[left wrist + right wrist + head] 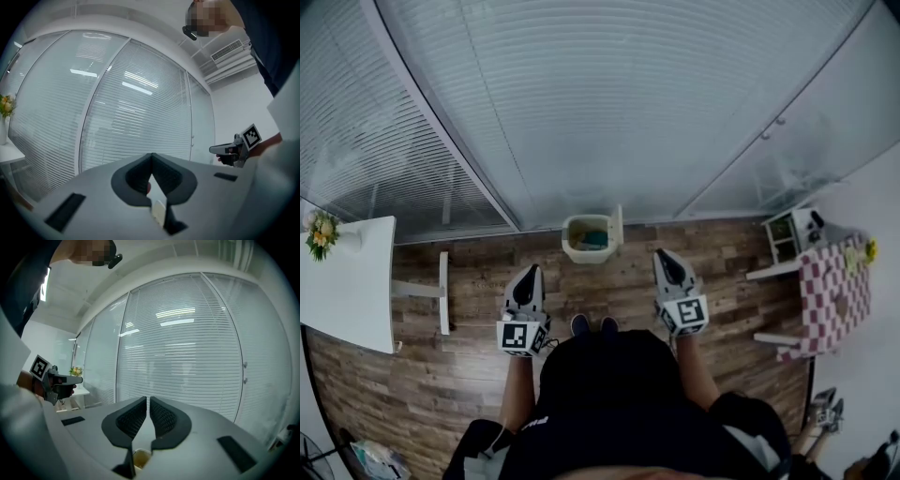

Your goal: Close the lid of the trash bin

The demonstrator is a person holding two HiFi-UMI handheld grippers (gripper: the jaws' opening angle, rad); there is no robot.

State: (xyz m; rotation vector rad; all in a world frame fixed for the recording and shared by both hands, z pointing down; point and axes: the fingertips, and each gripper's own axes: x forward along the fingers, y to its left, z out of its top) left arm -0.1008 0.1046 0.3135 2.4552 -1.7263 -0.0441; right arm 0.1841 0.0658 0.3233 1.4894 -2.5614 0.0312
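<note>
In the head view a small cream trash bin (589, 238) stands on the wood floor against the glass wall, just ahead of the person's feet. Its lid (619, 225) stands upright along the bin's right side, and some contents show inside. My left gripper (529, 272) is held level to the left of the bin and nearer to me, jaws together with nothing between them. My right gripper (664, 254) is held to the right of the bin, also shut and empty. Neither touches the bin. In the gripper views, the left gripper (151, 155) and right gripper (148, 399) face the blinds.
A glass wall with blinds (609, 112) runs behind the bin. At the left stand a white table (352, 291) with flowers (321, 234) and a white rail (442, 291). At the right are a checkered-cloth table (836, 295) and a small shelf (792, 234).
</note>
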